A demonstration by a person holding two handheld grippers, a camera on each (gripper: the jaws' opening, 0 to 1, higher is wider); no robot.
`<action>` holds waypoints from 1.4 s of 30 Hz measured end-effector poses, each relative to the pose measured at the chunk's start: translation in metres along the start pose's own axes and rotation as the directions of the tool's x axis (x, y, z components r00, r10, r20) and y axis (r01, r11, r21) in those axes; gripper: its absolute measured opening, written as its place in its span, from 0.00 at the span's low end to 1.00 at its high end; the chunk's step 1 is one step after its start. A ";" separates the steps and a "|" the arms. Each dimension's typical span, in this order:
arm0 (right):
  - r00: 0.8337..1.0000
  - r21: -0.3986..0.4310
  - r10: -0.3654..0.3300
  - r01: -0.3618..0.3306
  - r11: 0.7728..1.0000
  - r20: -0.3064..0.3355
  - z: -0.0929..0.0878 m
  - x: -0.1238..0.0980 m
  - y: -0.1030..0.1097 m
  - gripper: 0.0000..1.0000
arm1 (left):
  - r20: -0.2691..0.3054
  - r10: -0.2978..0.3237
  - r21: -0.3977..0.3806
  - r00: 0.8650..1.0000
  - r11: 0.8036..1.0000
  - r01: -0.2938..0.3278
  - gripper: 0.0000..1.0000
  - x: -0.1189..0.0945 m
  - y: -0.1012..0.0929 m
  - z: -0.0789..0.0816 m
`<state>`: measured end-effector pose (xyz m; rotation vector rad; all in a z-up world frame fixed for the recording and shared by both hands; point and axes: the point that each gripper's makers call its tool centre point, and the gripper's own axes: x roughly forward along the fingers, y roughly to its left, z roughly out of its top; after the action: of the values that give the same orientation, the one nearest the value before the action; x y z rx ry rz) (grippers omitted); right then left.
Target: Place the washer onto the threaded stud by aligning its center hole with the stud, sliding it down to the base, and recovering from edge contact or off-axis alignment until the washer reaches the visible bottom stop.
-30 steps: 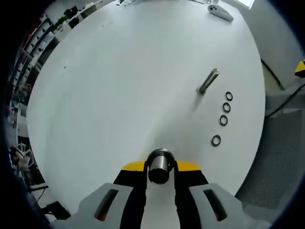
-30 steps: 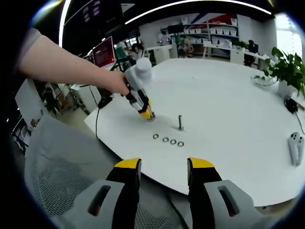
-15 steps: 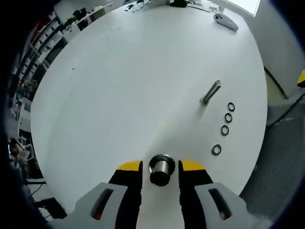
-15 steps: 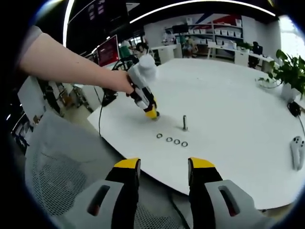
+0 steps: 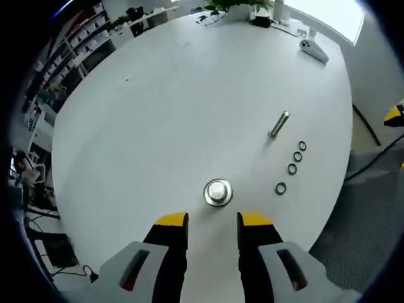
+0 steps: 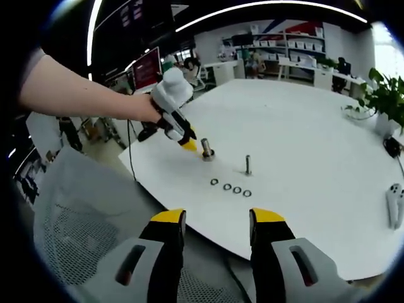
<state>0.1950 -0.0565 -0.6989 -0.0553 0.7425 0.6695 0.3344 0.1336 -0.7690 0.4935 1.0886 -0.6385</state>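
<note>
Broad white round desk (image 5: 158,107) spread across both views, carrying everything. Grey mesh chair back (image 6: 82,221) seen near the desk's edge below the right claw (image 6: 214,221), which hung off the desk with yellow-tipped jaws apart and nothing between them, apparently parked out of the way. Left claw (image 5: 213,221) poised just short of the short silver stud with a wide round base (image 5: 217,192), jaws parted and empty, probably so as to leave the stud standing free and upright on the desk; in the right gripper view that same claw (image 6: 188,144) held by a bare forearm (image 6: 82,101), its tip beside the stud (image 6: 206,150) but whether touching it could not be told. Slimmer silver threaded bolt (image 5: 278,124) stood upright farther along, also seen in the right gripper view (image 6: 248,165). Four small dark ring washers (image 5: 291,168) lay flat in a row beside the bolt, none picked up, none on either stud, so the task's washer sat on the desk well apart from both claws; row laid out within easy reach, likely for taking one at a time (image 6: 230,187). White handheld controller (image 5: 314,50) left at the far edge. Threads on either stud too small to make out; washer holes barely resolved; controller cut off at the rim in the right gripper view.
</note>
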 end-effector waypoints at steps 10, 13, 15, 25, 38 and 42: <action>1.000 0.018 -0.022 0.022 1.000 0.006 0.001 -0.001 -0.004 0.42 | 0.216 0.048 -0.167 0.975 0.986 -0.011 0.29 -0.051 0.013 -0.001; 1.000 0.012 -0.026 0.026 1.000 0.009 0.002 -0.001 -0.004 0.43 | 0.271 0.058 -0.214 0.961 0.977 0.001 0.30 -0.068 0.012 -0.007; 0.999 0.020 -0.033 0.033 0.999 0.017 0.003 -0.002 -0.006 0.42 | 0.291 0.059 -0.211 0.955 0.978 0.004 0.30 -0.080 0.010 -0.016; 0.998 0.057 -0.060 0.058 0.997 0.028 0.005 -0.004 -0.011 0.43 | 0.415 0.100 -0.338 0.904 0.940 0.051 0.33 -0.137 0.006 -0.060; 0.995 0.112 -0.090 0.086 0.990 0.032 0.004 -0.006 -0.016 0.49 | 0.526 0.106 -0.411 0.844 0.900 0.143 0.34 -0.162 -0.011 -0.087; 0.996 0.107 -0.089 0.087 0.990 0.015 0.001 -0.005 -0.015 0.50 | 0.527 0.086 -0.382 0.845 0.913 0.145 0.34 -0.154 -0.016 -0.088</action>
<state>0.2019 -0.0709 -0.6979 0.0161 0.7517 0.5446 0.2168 0.2147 -0.6621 -0.0785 0.6613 -0.5102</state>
